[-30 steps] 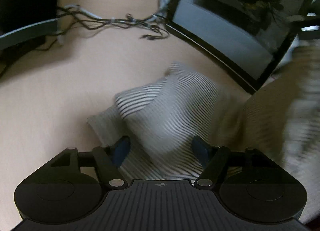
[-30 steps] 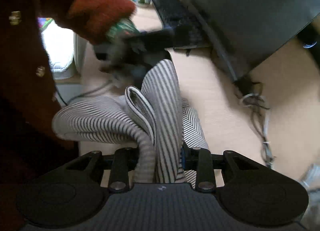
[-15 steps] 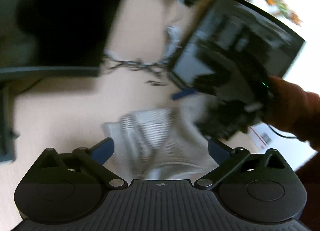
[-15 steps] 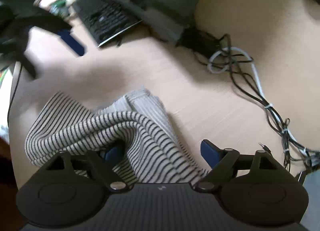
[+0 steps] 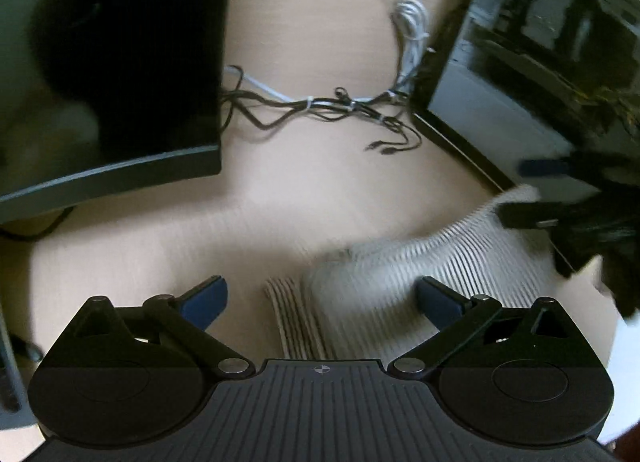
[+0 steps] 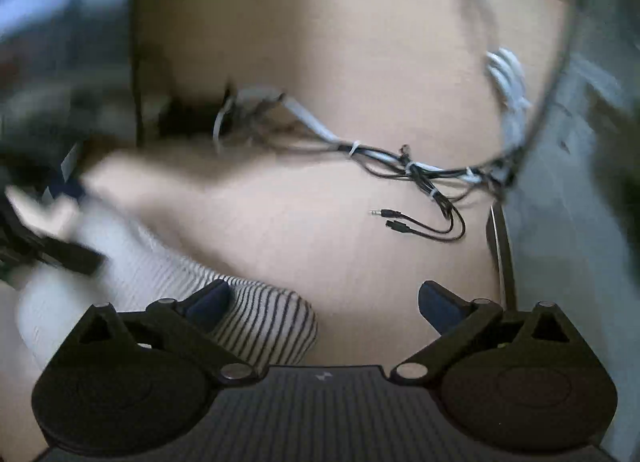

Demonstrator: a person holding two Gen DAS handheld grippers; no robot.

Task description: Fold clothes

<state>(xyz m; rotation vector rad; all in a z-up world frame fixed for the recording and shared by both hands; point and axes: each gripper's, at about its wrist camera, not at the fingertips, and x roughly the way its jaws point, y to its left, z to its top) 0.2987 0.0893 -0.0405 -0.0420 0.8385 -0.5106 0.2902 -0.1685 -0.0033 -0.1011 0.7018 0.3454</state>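
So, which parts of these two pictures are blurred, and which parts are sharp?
Left wrist view: the striped garment and the right gripper at the right edge are smeared, while the cables are fairly sharp. Right wrist view: the left side and the garment's far end are blurred; the audio plugs are crisp. Both edges bend from the fisheye.

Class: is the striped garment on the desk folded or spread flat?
Folded: the striped garment lies bunched in rounded, doubled layers.

A light wooden desk holds everything. A striped cloth lies in a soft heap on it. A bunch of thin wires runs across the desk, between two dark screens.
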